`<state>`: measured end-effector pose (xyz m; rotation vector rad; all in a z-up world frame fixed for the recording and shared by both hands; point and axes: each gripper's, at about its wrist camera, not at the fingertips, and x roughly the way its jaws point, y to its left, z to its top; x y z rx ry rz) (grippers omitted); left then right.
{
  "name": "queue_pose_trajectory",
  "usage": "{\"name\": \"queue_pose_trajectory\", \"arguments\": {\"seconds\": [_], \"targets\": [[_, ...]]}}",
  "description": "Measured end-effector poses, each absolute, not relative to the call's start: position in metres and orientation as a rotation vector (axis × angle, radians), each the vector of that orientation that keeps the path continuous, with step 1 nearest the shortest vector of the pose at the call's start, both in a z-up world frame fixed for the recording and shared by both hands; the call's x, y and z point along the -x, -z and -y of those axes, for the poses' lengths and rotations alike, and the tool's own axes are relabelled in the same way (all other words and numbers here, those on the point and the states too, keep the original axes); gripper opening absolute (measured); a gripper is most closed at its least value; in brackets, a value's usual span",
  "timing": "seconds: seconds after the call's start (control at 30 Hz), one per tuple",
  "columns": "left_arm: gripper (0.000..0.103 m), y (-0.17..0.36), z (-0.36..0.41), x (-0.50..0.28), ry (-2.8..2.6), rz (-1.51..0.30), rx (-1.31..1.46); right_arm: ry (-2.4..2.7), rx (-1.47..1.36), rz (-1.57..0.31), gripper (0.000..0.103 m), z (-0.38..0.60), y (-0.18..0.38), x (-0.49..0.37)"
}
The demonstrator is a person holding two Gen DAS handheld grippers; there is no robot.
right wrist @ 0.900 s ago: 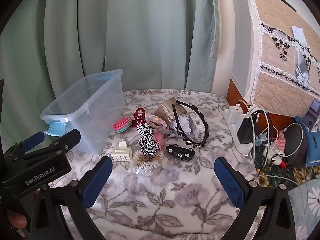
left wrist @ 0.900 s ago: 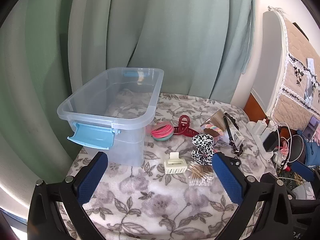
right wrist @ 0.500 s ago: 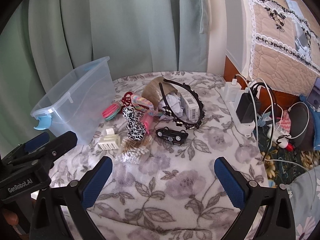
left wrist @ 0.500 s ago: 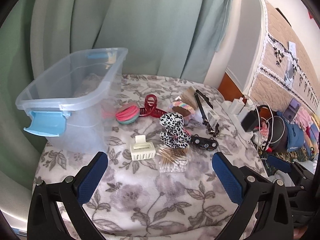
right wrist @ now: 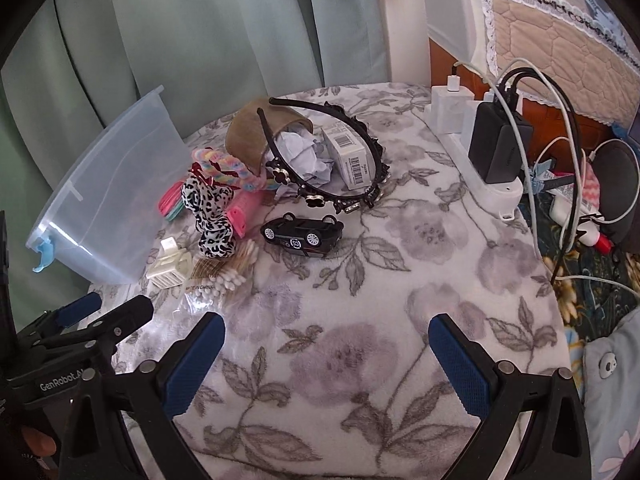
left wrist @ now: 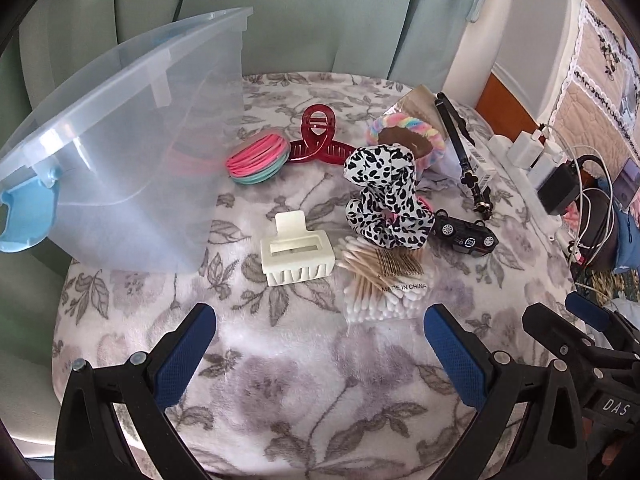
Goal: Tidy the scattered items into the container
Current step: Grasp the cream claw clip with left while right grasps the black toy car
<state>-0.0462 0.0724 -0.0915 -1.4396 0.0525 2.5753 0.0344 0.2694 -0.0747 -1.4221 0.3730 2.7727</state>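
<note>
1. We hold the left gripper [left wrist: 320, 344] tilted down over the flowered blanket [left wrist: 304, 384], its blue pads [left wrist: 182, 354] spread wide with nothing between them.
2. Our right gripper [right wrist: 326, 364] is likewise spread wide and empty, above a bare stretch of the same blanket.
3. The clear plastic container [left wrist: 120, 168] stands at the left edge of the blanket, before the green curtain [left wrist: 320, 12], with a light blue latch [left wrist: 24, 220] on its near end. What lies inside we cannot tell.
4. Just beside the container's wall lies a stack of pink and teal hair ties [left wrist: 258, 158], touching a dark red claw clip [left wrist: 318, 140].
5. Nearer to us sits a cream claw clip [left wrist: 296, 254], and just beside it on the right a clear bag of cotton swabs [left wrist: 380, 284].
6. A black-and-white spotted scrunchie [left wrist: 388, 196] rests behind the swabs, with a rainbow scrunchie [left wrist: 404, 130] behind that.
7. A black toy car [right wrist: 304, 236] lies on its side, a little apart from the pile.
8. At the back a black beaded headband [right wrist: 340, 196] loops around a small barcoded box [right wrist: 350, 152] and crumpled white paper [right wrist: 306, 152], next to a tipped brown cup [right wrist: 256, 136].
9. Off the blanket's right edge stands a white power strip [right wrist: 480, 168] with chargers and cables.
</note>
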Motion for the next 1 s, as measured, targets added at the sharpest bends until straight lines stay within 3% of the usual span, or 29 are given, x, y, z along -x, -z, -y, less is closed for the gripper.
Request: {"name": "queue_pose_trajectory", "arguments": {"seconds": [0.2, 0.27, 0.47, 1.0], "targets": [[0.101, 0.104, -0.074, 0.069, -2.617, -0.067, 1.475, -2.802, 1.443, -0.342, 0.101, -0.262, 0.088, -0.012], [0.097, 0.107, -0.072, 0.074, -2.632, -0.067, 1.481, -2.795, 1.449, -0.339, 0.092, -0.262, 0.092, -0.002], [0.084, 0.116, -0.061, 0.084, -2.683, -0.043, 1.494, -2.778, 1.493, -0.380, 0.079, -0.263, 0.111, 0.023], [0.082, 0.134, -0.050, 0.104, -2.680, 0.013, 1.567, -2.826, 1.418, -0.303, 0.074, -0.251, 0.126, 0.062]]}}
